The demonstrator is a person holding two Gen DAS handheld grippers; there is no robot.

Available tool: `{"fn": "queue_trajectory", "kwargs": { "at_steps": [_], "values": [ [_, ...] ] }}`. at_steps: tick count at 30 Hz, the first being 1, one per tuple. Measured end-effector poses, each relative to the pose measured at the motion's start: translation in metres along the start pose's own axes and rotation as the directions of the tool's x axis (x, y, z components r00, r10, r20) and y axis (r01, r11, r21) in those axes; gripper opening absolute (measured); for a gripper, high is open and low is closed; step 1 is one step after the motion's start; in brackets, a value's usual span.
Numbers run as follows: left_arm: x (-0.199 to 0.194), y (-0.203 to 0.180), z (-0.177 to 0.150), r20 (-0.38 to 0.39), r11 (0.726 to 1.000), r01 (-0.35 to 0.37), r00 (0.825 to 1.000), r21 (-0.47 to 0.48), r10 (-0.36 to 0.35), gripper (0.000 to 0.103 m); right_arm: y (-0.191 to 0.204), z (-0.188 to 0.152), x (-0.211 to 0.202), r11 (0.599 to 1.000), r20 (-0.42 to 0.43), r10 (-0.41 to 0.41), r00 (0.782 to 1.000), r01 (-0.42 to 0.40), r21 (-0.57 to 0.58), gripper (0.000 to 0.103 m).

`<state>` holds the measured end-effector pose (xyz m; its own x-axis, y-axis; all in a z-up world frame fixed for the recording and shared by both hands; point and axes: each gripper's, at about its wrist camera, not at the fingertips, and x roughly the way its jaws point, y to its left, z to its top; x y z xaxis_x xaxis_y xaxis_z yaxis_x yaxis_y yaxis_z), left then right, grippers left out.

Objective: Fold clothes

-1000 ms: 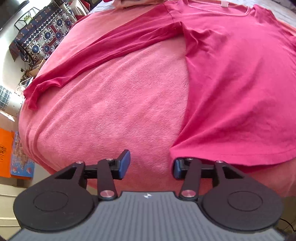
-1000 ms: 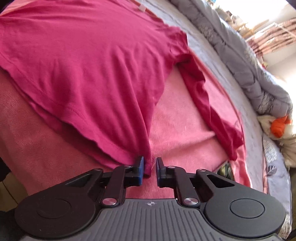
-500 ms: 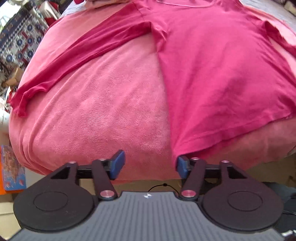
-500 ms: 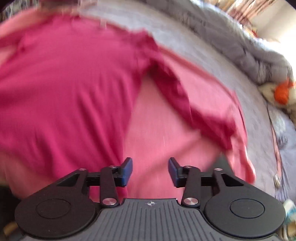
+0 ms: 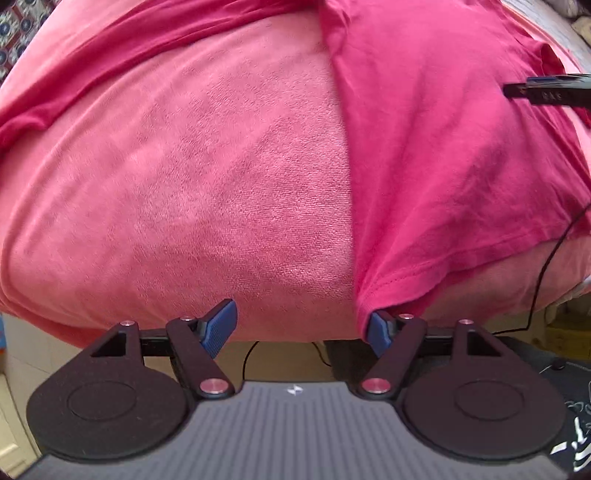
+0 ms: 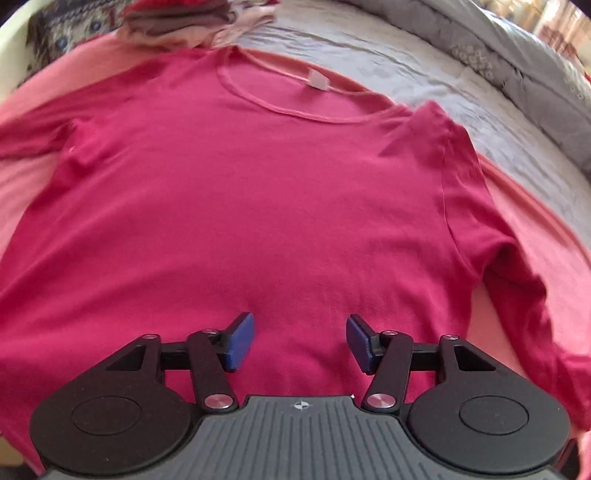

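Looking down through the left wrist view, the left gripper (image 5: 301, 325) stands with its jaws apart and nothing pressed between them; they have just been opening further. One of its blue pads (image 5: 378, 332) sits right at the bottom corner of the magenta shirt (image 5: 443, 147), at the hem, though whether pad and cloth touch is unclear. The shirt lies flat on a pink towel (image 5: 203, 177) spread over the bed, with one long sleeve (image 5: 147, 40) running off toward the upper left. A dark piece of the other tool pokes in at the right edge above the shirt, and a thin black cable (image 5: 543, 266) hangs past the towel's edge. In the right wrist view, the right gripper (image 6: 300, 341) hovers over the lower middle of the shirt (image 6: 258, 203), its jaws spread, having just been opening, with only flat cloth seen beyond the gap and nothing clamped. One shirt is counted, with two sleeves spread outward, a round neckline and one white label (image 6: 317, 79). Beyond the collar lies a small heap of other clothes (image 6: 192, 18), their number unclear, and a grey quilt (image 6: 498, 74) to the right. No container shows in either view.
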<state>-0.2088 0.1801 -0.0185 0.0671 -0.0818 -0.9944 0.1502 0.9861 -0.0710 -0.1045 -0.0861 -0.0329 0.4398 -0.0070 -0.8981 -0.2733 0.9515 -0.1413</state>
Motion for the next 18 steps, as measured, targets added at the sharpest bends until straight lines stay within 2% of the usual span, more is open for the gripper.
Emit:
{"fn": "queue_trajectory", "kwargs": {
  "at_steps": [1, 3, 5, 7, 9, 10, 12, 14, 17, 18],
  "values": [
    [0.001, 0.001, -0.001, 0.002, 1.000, 0.003, 1.000, -0.007, -0.003, 0.074, 0.008, 0.004, -0.011, 0.998, 0.037, 0.058, 0.998, -0.057, -0.023, 0.054],
    [0.003, 0.003, -0.003, 0.006, 1.000, 0.008, 1.000, -0.024, -0.007, 0.075, 0.023, 0.011, -0.034, 0.983, 0.104, 0.177, 0.979, -0.170, -0.075, 0.054],
    [0.003, 0.006, -0.004, 0.011, 0.999, 0.013, 1.000, -0.043, -0.012, 0.076, 0.052, 0.014, -0.046, 0.929, 0.078, 0.344, 0.936, -0.327, -0.173, 0.054],
    [0.004, 0.008, -0.006, 0.016, 0.998, 0.022, 1.000, -0.051, -0.022, 0.077, 0.083, 0.006, -0.047, 0.841, -0.018, 0.483, 0.875, -0.469, -0.270, 0.053],
    [0.004, 0.009, -0.008, 0.021, 0.998, 0.034, 0.999, -0.050, -0.033, 0.077, 0.112, -0.012, -0.040, 0.768, -0.158, 0.518, 0.841, -0.539, -0.346, 0.052],
    [0.003, 0.010, -0.009, 0.018, 0.998, 0.044, 0.999, -0.048, -0.043, 0.078, 0.126, -0.021, -0.037, 0.728, -0.225, 0.526, 0.820, -0.572, -0.379, 0.054],
    [0.000, 0.011, -0.011, 0.018, 0.997, 0.068, 0.998, -0.047, -0.067, 0.078, 0.137, -0.041, -0.048, 0.676, -0.207, 0.516, 0.831, -0.544, -0.497, 0.060],
    [-0.006, 0.012, -0.012, 0.021, 0.993, 0.109, 0.994, -0.042, -0.108, 0.078, 0.137, -0.048, -0.052, 0.623, -0.268, 0.529, 0.805, -0.583, -0.522, 0.060],
    [-0.011, 0.014, -0.013, 0.023, 0.987, 0.162, 0.987, -0.021, -0.162, 0.078, 0.130, -0.049, -0.056, 0.572, -0.332, 0.557, 0.762, -0.641, -0.511, 0.060],
    [-0.012, 0.015, -0.014, 0.026, 0.986, 0.166, 0.986, -0.020, -0.166, 0.080, 0.127, -0.047, -0.053, 0.548, -0.385, 0.568, 0.727, -0.683, -0.482, 0.060]
  ]
}}
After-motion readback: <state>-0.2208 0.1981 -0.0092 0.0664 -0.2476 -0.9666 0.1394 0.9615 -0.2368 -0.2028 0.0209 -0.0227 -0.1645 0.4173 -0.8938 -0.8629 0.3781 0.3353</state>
